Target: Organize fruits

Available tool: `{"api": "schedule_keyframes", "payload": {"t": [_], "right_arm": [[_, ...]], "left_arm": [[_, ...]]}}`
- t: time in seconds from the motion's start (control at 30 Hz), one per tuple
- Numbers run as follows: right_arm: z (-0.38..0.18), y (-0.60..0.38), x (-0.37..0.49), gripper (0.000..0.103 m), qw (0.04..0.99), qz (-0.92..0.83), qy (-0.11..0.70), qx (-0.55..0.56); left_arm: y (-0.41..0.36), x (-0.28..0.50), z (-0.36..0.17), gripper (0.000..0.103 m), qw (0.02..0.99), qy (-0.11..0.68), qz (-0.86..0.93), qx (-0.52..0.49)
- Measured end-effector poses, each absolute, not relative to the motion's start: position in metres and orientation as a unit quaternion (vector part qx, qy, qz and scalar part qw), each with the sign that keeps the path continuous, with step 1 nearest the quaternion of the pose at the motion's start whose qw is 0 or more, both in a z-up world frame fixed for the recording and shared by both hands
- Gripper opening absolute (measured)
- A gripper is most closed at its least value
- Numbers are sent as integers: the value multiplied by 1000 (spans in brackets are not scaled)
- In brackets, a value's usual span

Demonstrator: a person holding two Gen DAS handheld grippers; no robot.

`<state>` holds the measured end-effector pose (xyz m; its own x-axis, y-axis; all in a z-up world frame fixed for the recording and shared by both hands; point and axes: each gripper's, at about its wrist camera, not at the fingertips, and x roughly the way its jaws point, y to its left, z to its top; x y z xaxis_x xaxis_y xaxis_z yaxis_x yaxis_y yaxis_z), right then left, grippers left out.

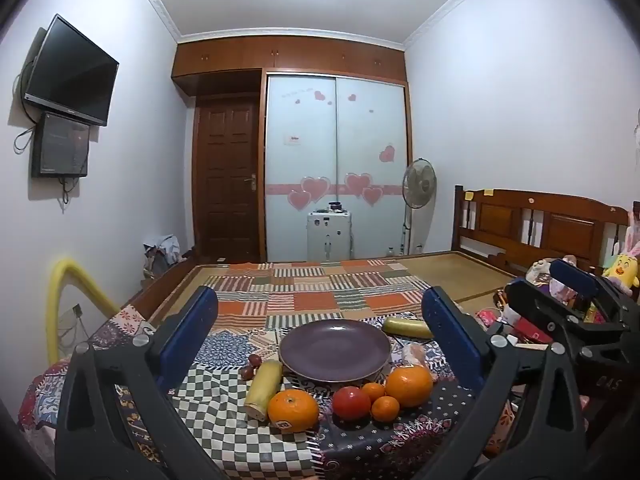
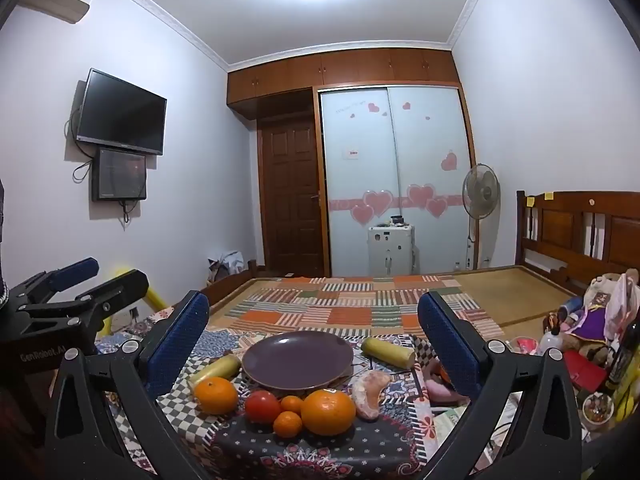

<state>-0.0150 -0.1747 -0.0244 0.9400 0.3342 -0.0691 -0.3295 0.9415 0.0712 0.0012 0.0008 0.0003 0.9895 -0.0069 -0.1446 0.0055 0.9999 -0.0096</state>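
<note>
**Mia:** Fruits first! From the left wrist view, a round dark purple plate (image 1: 335, 350) sits empty in the middle of the patchwork cloth (image 1: 208, 412). The fruits lie in a row in front of it, closer to us.

**Ben:** Where from the left gripper (image 1: 320, 344)?

**Mia:** Straight ahead and low, about six o'clock in the picture. A big orange with a sticker (image 1: 293, 409) is at seven o'clock from the plate. A round red tomato (image 1: 351, 402) is at six. Two small tangerines (image 1: 379, 399) and a second big orange (image 1: 409, 385) are at five.

**Ben:** And the fingers?

**Mia:** Wide apart, holding nothing. A long yellow corn cob (image 1: 264, 389) lies at eight o'clock from the plate. It points away from us, a bit tilted.

**Ben:** Now the right wrist view.

**Mia:** The right gripper (image 2: 314, 340) is wide apart too, with nothing in it. The plate (image 2: 298, 358) is dead ahead. The second big orange (image 2: 328, 411) is at five o'clock from it. A pale pink curved piece (image 2: 371, 394) sits at four o'clock. I can't tell what it is.

**Ben:** Which hand is nearer what?

**Mia:** I think the left is nearer the sticker orange (image 2: 216, 395) and the right is nearer the other one.
</note>
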Motion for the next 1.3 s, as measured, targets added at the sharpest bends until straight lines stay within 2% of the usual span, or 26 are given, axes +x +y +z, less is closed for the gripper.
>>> {"api": "schedule_keyframes", "payload": {"t": [1.3], "right_arm": [[-26,-173,-17,103,984,171,44,31]], "left_arm": [[-1,-4,-1,103,998,61,-18,2]]}}
